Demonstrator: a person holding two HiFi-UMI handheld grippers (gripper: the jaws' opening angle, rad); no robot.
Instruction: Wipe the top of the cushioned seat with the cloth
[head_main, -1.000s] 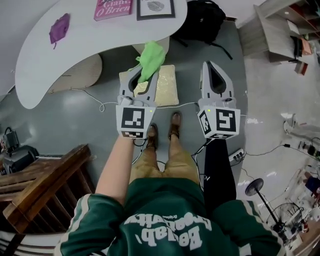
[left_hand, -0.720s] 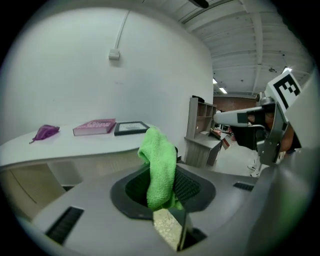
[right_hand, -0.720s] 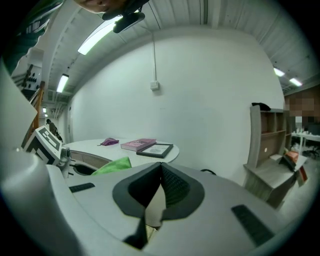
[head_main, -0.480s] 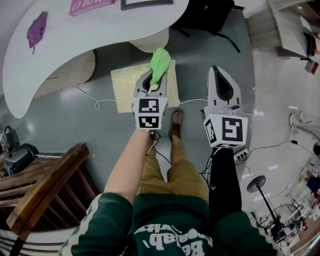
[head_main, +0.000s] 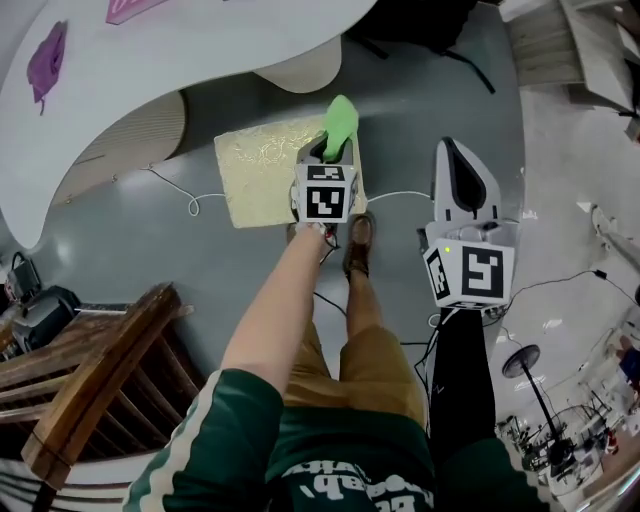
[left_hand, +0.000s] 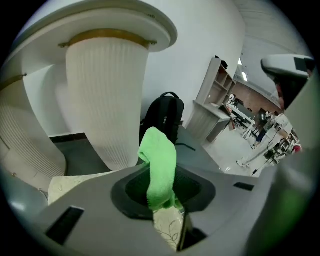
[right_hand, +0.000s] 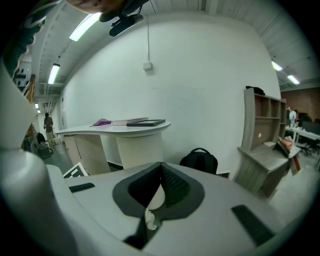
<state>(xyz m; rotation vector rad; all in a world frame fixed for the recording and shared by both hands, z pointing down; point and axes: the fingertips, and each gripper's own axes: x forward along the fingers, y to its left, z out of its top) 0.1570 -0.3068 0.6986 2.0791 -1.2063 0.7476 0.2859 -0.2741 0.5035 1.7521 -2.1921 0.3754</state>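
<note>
Cloth of bright green stood pinched in the left gripper, whose jaws were closed tight on its lower end while the free end flopped up and over beyond the tips. That gripper hung over the right part of the cushioned seat, a cream square with a pale leaf pattern lying on the grey floor beside the foot of the white curved desk. The cloth's loose end reached past the seat's far right edge. Whether the cloth touched the cushion I could not tell.

The right gripper was held well apart to the right over bare floor, its jaws brought together at the tips with nothing between them.

As for writing, each gripper's cube carried only black-and-white square markers. White lettering ran across the person's green jacket, but it was upside down and cut off, so I could not read it. A pink book on the desk showed no legible title. A black backpack leaned by the wall.
</note>
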